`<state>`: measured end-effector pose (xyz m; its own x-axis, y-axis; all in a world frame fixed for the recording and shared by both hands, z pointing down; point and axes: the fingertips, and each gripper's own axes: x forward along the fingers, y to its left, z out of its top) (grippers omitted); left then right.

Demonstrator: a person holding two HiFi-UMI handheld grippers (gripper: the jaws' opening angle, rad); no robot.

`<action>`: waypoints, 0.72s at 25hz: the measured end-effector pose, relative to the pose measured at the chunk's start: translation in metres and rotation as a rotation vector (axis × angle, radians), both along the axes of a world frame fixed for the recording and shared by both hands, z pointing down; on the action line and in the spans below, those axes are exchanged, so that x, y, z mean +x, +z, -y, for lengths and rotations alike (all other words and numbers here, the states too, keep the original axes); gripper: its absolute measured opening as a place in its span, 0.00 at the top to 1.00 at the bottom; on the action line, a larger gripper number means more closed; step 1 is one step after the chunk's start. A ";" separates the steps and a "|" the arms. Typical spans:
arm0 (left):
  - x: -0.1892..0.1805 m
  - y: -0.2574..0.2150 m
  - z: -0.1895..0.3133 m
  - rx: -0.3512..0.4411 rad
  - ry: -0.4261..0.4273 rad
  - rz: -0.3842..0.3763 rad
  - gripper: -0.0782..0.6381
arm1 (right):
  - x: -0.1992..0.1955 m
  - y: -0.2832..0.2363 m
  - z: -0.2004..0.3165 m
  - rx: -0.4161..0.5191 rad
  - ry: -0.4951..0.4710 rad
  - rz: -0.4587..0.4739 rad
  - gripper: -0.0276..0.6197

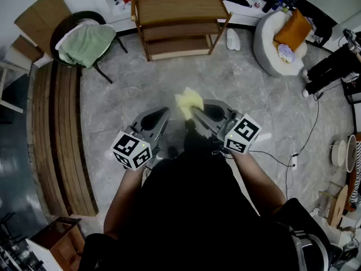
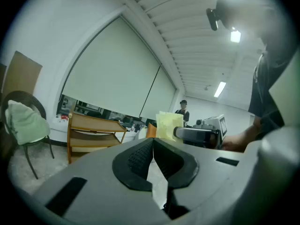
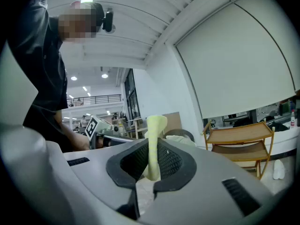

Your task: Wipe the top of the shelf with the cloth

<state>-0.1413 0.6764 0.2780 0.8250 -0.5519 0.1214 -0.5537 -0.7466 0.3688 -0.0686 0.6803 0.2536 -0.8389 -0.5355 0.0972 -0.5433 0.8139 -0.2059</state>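
The wooden shelf [image 1: 179,24] stands against the far wall, well ahead of both grippers; it also shows as the shelf [image 2: 93,134] and the shelf [image 3: 240,141]. A yellow cloth [image 1: 189,103] sticks up from my right gripper [image 1: 194,113], which is shut on it; the folded cloth [image 3: 153,146] stands upright between the pads. My left gripper [image 1: 163,115] is shut with nothing in it, its pads meeting at the tips [image 2: 153,140]. The cloth [image 2: 168,125] and the right gripper appear just beyond them.
A chair [image 1: 84,41] with a green towel stands at the left of the shelf. A long wooden bench [image 1: 59,134] runs along the left. A white pouf [image 1: 280,38] with an orange cushion sits at the right. Cables [image 1: 290,160] lie on the grey floor.
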 end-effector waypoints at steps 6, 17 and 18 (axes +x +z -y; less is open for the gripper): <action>-0.001 0.011 0.006 -0.034 -0.005 0.002 0.87 | 0.004 0.003 0.009 -0.003 0.015 0.001 0.89; 0.009 0.028 0.041 -0.093 -0.004 -0.005 0.87 | 0.016 0.021 0.046 -0.041 0.055 0.002 0.89; 0.011 0.027 0.047 -0.093 -0.005 -0.006 0.87 | 0.018 0.023 0.051 -0.040 0.053 -0.010 0.89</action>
<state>-0.1301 0.6294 0.3045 0.8230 -0.5428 0.1673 -0.5550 -0.7060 0.4400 -0.0502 0.6293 0.2764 -0.8083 -0.5746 0.1281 -0.5877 0.7751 -0.2320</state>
